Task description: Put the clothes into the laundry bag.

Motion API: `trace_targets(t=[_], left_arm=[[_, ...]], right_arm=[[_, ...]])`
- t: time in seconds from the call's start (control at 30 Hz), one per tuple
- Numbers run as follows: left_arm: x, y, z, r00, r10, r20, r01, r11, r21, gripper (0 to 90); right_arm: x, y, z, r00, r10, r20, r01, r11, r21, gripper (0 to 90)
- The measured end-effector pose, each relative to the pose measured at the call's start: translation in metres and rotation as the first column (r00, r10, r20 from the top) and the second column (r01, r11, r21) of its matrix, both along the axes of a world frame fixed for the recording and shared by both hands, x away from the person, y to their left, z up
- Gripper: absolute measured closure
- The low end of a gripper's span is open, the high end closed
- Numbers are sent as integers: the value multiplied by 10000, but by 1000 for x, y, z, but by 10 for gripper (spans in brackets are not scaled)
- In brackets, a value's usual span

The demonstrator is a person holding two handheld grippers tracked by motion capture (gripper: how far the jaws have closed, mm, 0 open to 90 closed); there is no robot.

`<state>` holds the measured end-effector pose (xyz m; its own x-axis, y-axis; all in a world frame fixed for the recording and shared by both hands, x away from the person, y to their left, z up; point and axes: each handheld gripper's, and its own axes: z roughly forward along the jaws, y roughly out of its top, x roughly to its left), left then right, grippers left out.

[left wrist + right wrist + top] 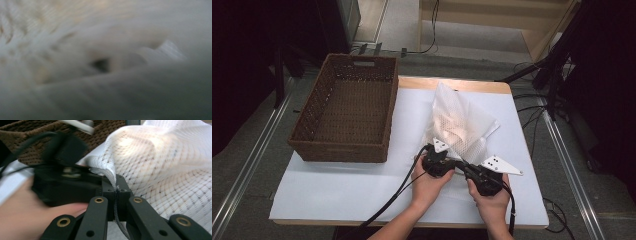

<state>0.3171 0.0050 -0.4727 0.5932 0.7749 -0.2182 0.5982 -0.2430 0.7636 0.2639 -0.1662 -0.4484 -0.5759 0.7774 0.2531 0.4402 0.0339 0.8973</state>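
Observation:
A white mesh bag (460, 125) lies crumpled on the right half of the table, with something pale inside it. My right gripper (463, 166) is at the bag's near edge. In the right gripper view its jaws (116, 191) are shut on the bag's thick hem, and the mesh (165, 170) spreads away to the right. My left gripper (449, 160) sits just left of it, also at the near edge. Its own view is a close blur of white fabric (100, 37) that hides the jaws, so I cannot say how they stand.
An empty brown wicker basket (312, 102) stands on the left part of the white table (337, 185); its wall (105, 130) also rises behind the left gripper. Black cables trail from both grippers toward the near edge. Stands and cables crowd the floor to the right.

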Motion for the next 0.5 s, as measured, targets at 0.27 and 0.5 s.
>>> trace_targets(t=[0.27,0.5], left_arm=[[-25,16,-4,9997,-251,3,249,9957,895,466],[-11,7,-2,9992,40,-403,10,9924,1234,813]], right_arm=[[4,-7,2,9996,-300,-10,300,9993,213,896],[1,-3,4,9998,-177,4,177,9994,282,896]])
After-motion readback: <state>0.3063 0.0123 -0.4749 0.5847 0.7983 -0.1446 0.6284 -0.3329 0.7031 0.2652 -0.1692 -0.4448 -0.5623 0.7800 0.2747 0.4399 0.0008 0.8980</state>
